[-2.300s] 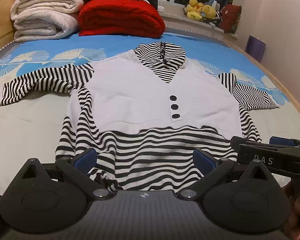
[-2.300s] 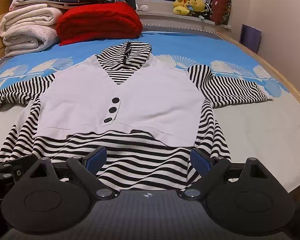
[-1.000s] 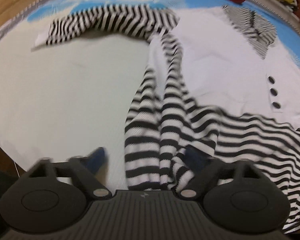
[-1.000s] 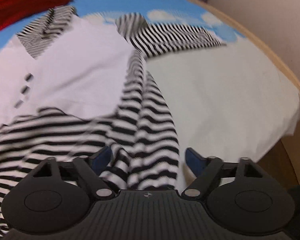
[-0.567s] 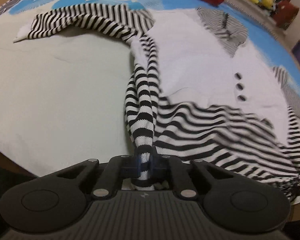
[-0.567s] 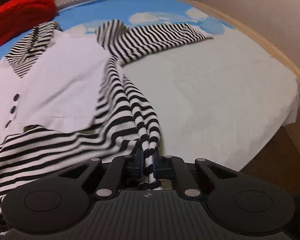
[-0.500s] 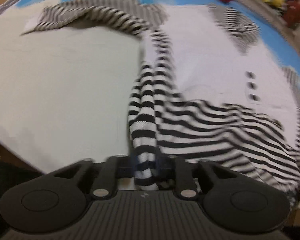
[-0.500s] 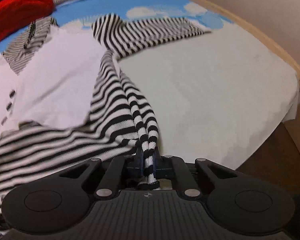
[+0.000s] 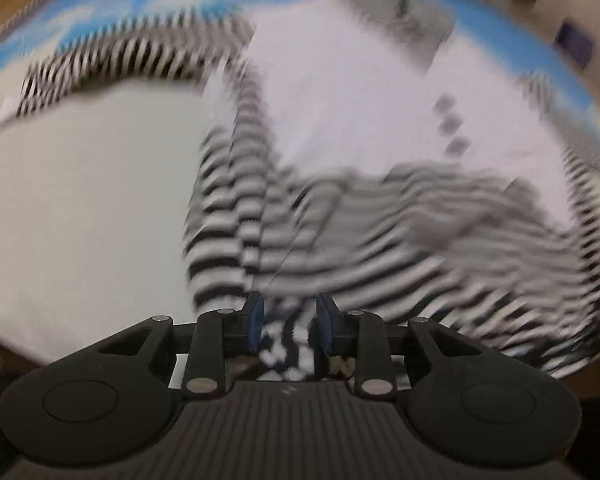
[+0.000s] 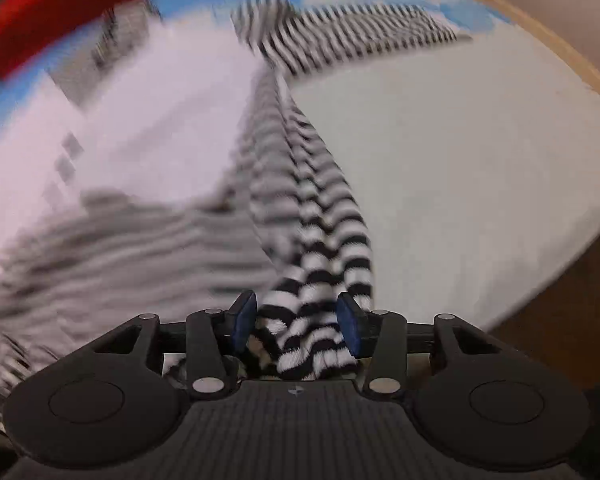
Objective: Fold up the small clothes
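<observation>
left wrist: close, steeply down over the striped top's (image 9: 340, 128) left hem | right wrist: close, steeply down over its right hem | shared: the top's white front

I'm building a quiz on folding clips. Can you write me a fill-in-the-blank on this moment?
1. The top lies on a ____.
2. Its hem has black and white ____.
3. The folded blanket at the far end is ____.
4. Hem fabric sits between the pads of ____ claws.

Missing words: bed; stripes; red; both

both grippers (image 9: 288, 322) (image 10: 296, 318) seemingly part-open
</observation>
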Action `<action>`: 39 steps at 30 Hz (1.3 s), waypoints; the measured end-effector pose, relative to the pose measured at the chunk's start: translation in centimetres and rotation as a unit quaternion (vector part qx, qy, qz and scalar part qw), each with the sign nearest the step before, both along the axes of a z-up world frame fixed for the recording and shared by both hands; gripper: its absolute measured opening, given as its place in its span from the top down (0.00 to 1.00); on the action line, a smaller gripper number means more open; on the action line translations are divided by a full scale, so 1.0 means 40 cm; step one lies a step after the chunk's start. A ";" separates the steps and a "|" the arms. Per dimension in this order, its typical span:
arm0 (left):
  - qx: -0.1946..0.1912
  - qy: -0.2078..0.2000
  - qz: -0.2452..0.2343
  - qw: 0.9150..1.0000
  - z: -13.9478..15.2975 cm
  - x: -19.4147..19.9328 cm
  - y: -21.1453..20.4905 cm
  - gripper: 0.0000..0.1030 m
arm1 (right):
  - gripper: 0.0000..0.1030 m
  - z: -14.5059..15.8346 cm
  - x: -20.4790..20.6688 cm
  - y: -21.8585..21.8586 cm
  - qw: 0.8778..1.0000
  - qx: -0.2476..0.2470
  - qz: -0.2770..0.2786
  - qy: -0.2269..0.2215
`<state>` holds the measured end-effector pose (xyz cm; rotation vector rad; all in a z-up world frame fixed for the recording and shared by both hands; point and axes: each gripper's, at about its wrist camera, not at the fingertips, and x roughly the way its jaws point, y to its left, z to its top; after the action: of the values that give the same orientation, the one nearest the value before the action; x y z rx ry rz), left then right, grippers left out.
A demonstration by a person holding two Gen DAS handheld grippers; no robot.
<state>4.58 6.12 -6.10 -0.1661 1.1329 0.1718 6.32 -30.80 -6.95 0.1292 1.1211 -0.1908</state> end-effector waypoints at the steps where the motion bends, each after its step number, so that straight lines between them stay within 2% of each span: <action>1: 0.010 -0.001 -0.003 1.000 0.003 0.000 -0.002 0.69 | 0.55 0.014 -0.006 0.001 1.000 0.008 -0.002 -0.013; 3: 0.024 -0.020 -0.015 0.999 0.028 -0.003 -0.018 0.68 | 0.54 0.045 -0.013 0.004 0.999 0.021 0.008 -0.050; 4: 0.029 -0.033 -0.023 0.999 0.039 -0.006 -0.025 0.65 | 0.52 0.046 -0.013 0.009 0.998 0.012 0.017 -0.053; 5: 0.033 -0.040 -0.031 0.998 0.044 -0.006 -0.035 0.63 | 0.50 0.036 -0.010 0.017 0.999 -0.007 0.027 -0.039; 7: 0.023 -0.023 -0.030 0.999 0.029 -0.006 -0.040 0.63 | 0.50 -0.007 -0.008 0.020 0.999 -0.023 0.033 0.008; 9: 0.004 -0.007 -0.011 1.000 0.018 -0.009 -0.023 0.63 | 0.51 -0.010 -0.015 0.024 0.999 -0.025 0.028 0.006; 11: 0.007 -0.030 -0.003 1.000 0.052 -0.014 -0.021 0.62 | 0.51 0.026 -0.016 0.023 0.999 -0.017 0.026 -0.029; 12: 0.014 -0.055 -0.005 0.998 0.079 -0.019 -0.024 0.62 | 0.51 0.050 -0.022 0.021 0.998 -0.014 0.026 -0.055; 16: 0.038 -0.139 0.002 0.990 0.158 -0.045 -0.021 0.52 | 0.50 0.134 -0.048 0.014 0.988 -0.011 0.023 -0.155; 19: 0.039 -0.168 0.008 0.985 0.211 -0.028 0.004 0.52 | 0.48 0.165 -0.053 0.002 0.980 -0.002 0.013 -0.199; 21: 0.045 -0.193 -0.004 0.980 0.264 -0.021 0.013 0.52 | 0.43 0.176 -0.053 0.006 0.977 0.003 0.006 -0.215; 22: 0.054 -0.208 -0.009 0.977 0.299 -0.013 0.019 0.48 | 0.43 0.178 -0.045 0.010 0.975 0.007 0.002 -0.222; 23: 0.061 -0.228 -0.013 0.972 0.343 -0.003 0.026 0.41 | 0.42 0.184 -0.040 0.011 0.973 0.012 0.000 -0.228; 26: 0.060 -0.281 -0.031 0.957 0.445 0.023 0.053 0.28 | 0.40 0.214 -0.035 0.033 0.968 0.011 0.004 -0.251; 28: 0.070 -0.304 -0.054 0.949 0.490 0.047 0.066 0.27 | 0.37 0.233 -0.038 0.046 0.965 0.009 0.011 -0.260; 31: 0.079 -0.318 -0.084 0.941 0.506 0.103 0.087 0.27 | 0.36 0.257 -0.042 0.072 0.962 -0.003 0.021 -0.273; 34: 0.071 -0.302 -0.100 0.945 0.474 0.176 0.120 0.27 | 0.36 0.276 -0.038 0.094 0.960 -0.007 0.036 -0.278; 36: 0.064 -0.274 -0.101 0.954 0.442 0.242 0.155 0.29 | 0.36 0.290 -0.030 0.105 0.961 -0.006 0.048 -0.273; 39: 0.066 -0.260 -0.070 0.961 0.392 0.325 0.230 0.37 | 0.36 0.327 0.000 0.135 0.962 -0.017 0.077 -0.262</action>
<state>17.57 15.33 9.57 -0.0082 0.6023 0.0696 6.34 -25.42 6.12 0.0564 0.5941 -0.0310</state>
